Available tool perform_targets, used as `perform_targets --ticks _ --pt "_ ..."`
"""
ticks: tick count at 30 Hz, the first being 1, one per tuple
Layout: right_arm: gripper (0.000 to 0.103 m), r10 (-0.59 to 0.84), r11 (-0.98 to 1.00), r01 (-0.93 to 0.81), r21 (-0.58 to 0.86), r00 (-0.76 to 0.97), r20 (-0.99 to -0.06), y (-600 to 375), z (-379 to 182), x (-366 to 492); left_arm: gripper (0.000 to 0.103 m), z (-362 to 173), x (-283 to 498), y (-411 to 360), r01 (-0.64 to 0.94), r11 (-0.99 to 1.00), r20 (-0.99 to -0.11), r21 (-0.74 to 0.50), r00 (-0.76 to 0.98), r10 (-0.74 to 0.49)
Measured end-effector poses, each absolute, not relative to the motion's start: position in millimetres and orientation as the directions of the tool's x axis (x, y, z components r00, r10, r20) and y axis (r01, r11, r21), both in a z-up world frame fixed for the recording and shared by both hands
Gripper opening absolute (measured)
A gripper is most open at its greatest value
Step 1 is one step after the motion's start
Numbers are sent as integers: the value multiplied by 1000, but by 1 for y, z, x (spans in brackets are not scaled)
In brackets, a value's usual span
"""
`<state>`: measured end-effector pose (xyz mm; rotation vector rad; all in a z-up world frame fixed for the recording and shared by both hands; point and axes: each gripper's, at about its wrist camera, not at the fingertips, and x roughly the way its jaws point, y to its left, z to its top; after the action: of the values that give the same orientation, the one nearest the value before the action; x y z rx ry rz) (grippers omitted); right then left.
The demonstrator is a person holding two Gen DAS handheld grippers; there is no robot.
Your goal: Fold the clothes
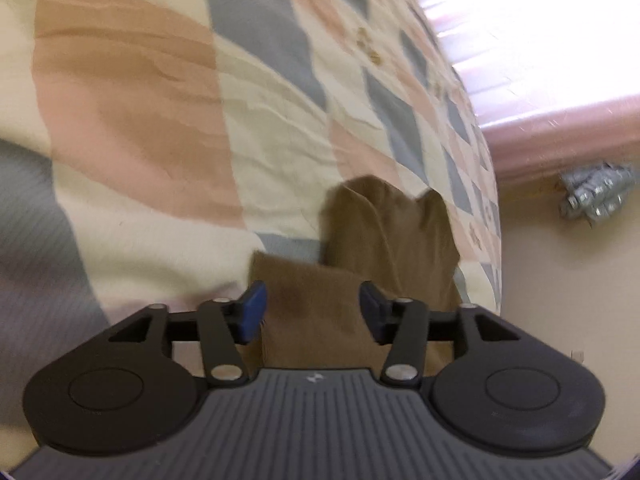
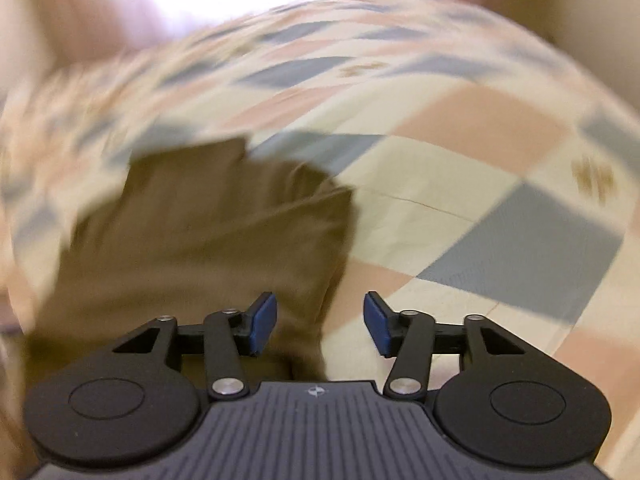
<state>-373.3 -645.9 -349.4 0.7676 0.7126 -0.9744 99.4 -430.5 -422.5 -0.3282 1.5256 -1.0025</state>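
- Left tongs (image 1: pixel 312 312): blue pads stand apart, gripping nothing; the brown garment (image 1: pixel 360 240) lies beneath and between them, though whether a pad brushes the cloth cannot be told.
- Right tongs (image 2: pixel 320 322): pads parted, nothing held; the brown garment's (image 2: pixel 200 232) edge runs below the gap, mostly under the left pad.
- The garment lies in folds on the bed's checked quilt (image 1: pixel 140 100) of peach, cream and grey squares, near its edge.
- Beyond the bed, a pale floor (image 1: pixel 560 280) with a silvery crumpled thing (image 1: pixel 596 192), and a pink curtain (image 1: pixel 560 140).
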Motion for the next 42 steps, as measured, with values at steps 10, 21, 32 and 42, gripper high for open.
perform_targets --ticks 10,21,32,42 --pt "52 -416 4 834 552 503 -758 -731 -384 -401 0 -399 82 -444 464 464 -622 -755 -280 -732" --pt "23 -215 165 879 447 475 -854 -794 -396 -349 9 -404 96 -424 421 503 -635 -755 -279 -721" --pt "36 -207 147 862 484 506 -838 -802 -401 -350 33 -440 107 -445 380 516 -634 -767 -332 -698" --pt "4 -237 218 900 378 425 -874 -800 -395 -339 0 -389 92 -420 552 474 -645 -686 -160 -747"
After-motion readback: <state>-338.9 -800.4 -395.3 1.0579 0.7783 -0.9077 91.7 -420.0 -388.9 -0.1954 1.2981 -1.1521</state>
